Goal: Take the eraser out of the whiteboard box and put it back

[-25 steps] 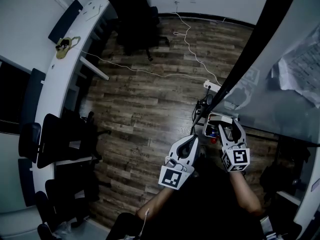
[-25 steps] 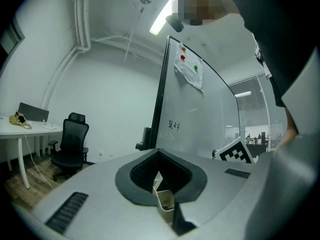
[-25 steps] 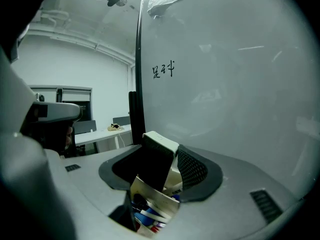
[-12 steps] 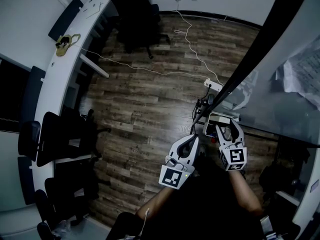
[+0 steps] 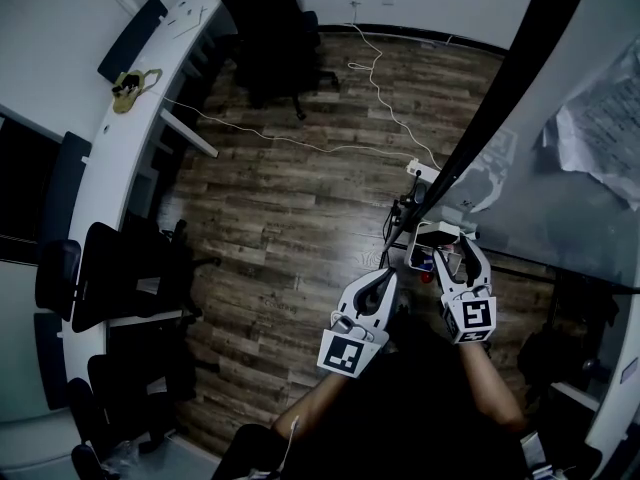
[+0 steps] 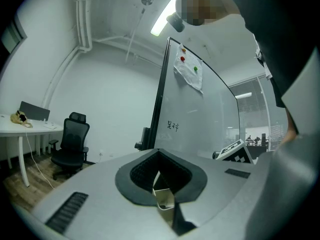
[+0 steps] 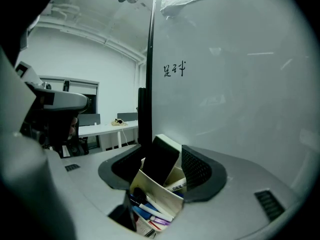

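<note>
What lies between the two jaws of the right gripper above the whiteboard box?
The eraser, tilted, its lower end in the whiteboard box. The right gripper seems to grip it by its edges. The right gripper view shows this.

A dark wood-plank floor spreads between white walls, with 1 long white desk, 1 black office chair and a lit ceiling tube.

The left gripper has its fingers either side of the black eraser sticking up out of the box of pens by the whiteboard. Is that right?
Not quite: it is the right gripper, not the left. The right gripper view shows the black eraser sticking up out of the box of pens between its fingers, by the whiteboard. The left gripper holds no eraser.
</note>
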Demonstrator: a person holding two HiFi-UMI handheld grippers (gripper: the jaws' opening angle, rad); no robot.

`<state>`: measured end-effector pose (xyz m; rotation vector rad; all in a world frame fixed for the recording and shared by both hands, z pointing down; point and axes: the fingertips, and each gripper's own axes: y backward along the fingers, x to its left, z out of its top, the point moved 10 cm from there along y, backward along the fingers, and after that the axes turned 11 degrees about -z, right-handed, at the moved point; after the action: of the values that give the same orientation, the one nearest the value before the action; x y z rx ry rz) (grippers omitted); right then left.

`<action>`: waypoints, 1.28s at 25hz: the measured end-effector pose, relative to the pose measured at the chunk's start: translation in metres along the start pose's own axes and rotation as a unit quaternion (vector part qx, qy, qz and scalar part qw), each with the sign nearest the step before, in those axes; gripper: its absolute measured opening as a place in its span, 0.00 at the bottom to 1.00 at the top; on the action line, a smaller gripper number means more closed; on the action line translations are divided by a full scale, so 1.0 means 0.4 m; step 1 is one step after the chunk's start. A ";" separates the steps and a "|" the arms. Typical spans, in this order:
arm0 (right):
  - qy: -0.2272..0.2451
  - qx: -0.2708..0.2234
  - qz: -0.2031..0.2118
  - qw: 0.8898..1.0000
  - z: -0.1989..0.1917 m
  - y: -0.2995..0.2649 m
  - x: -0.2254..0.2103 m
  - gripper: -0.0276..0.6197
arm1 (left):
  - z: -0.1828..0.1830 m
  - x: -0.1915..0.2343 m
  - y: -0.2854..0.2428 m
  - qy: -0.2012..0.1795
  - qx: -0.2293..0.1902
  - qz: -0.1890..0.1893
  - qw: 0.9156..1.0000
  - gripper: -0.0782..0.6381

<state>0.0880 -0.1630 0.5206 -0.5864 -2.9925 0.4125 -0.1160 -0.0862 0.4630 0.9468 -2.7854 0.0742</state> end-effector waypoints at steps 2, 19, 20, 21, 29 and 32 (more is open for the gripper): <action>-0.001 -0.007 -0.001 1.000 0.008 0.013 0.000 0.41 | 0.003 -0.005 0.003 0.000 -0.002 -0.002 1.000 0.12; -0.084 -0.051 -0.025 0.995 0.035 0.202 0.045 0.07 | 0.033 -0.076 0.125 -0.026 -0.027 -0.023 0.999 0.12; -0.087 -0.054 -0.022 0.994 0.038 0.218 0.053 0.07 | 0.035 -0.082 0.139 -0.028 -0.030 -0.026 0.999 0.12; -0.089 -0.058 -0.020 0.994 0.040 0.234 0.062 0.07 | 0.036 -0.087 0.152 -0.028 -0.032 -0.029 0.999 0.12; -0.085 -0.074 -0.031 0.993 0.062 0.389 0.147 0.07 | 0.048 -0.141 0.277 -0.012 -0.039 -0.052 0.998 0.12; -0.084 -0.078 -0.036 0.993 0.066 0.450 0.169 0.07 | 0.046 -0.161 0.314 -0.009 -0.038 -0.055 0.998 0.12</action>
<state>0.0878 0.0166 0.4467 -0.4754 -3.2180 0.2343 -0.1455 0.0500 0.4339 1.0830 -2.7252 -0.0555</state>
